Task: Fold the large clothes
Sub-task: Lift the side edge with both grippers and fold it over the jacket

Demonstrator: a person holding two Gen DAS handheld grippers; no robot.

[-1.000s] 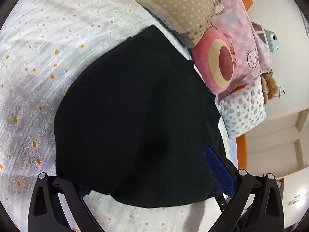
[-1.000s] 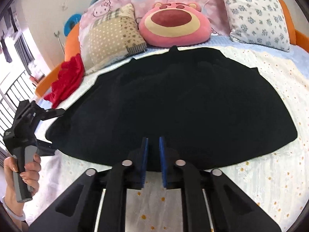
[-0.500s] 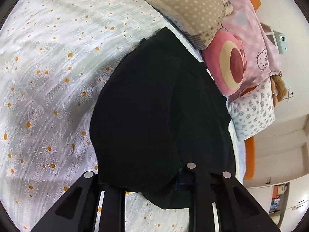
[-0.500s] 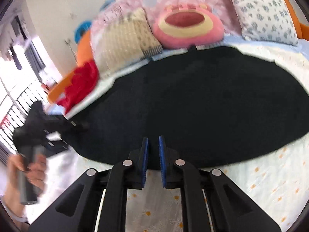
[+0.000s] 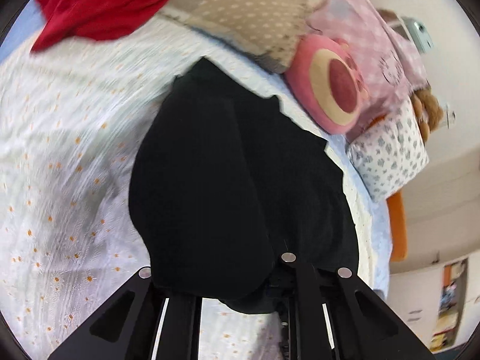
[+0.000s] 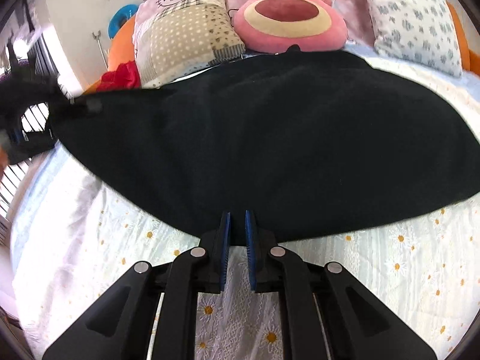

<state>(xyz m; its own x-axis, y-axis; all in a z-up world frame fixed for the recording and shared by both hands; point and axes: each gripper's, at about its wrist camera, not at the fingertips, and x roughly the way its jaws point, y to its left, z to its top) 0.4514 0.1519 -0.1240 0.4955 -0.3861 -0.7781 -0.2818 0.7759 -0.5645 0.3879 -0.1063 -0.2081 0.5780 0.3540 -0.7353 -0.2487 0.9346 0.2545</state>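
Observation:
A large black garment [image 6: 270,138] lies spread on the daisy-print bedsheet [image 6: 390,270]. My left gripper [image 5: 237,282] is shut on the garment's [image 5: 228,180] near left corner, and the cloth drapes over its fingertips and hides them. In the right wrist view that left gripper [image 6: 45,111] appears blurred at the far left, holding the corner up off the sheet. My right gripper [image 6: 237,225] is shut, with only a narrow slit between its blue pads. Its tips sit over the middle of the near hem, and no cloth looks pinched.
Pillows line the bed's head: a dotted beige one [image 6: 186,36], a pink bear cushion [image 6: 288,21] and a floral white one [image 6: 414,18]. A red cloth [image 6: 120,78] lies at the far left corner. Window bars [image 6: 12,180] stand past the left edge.
The left gripper's jaws closed on the garment's corner and lifted it, pulling the left side off the sheet. The right gripper dropped closer to the hem and stayed shut.

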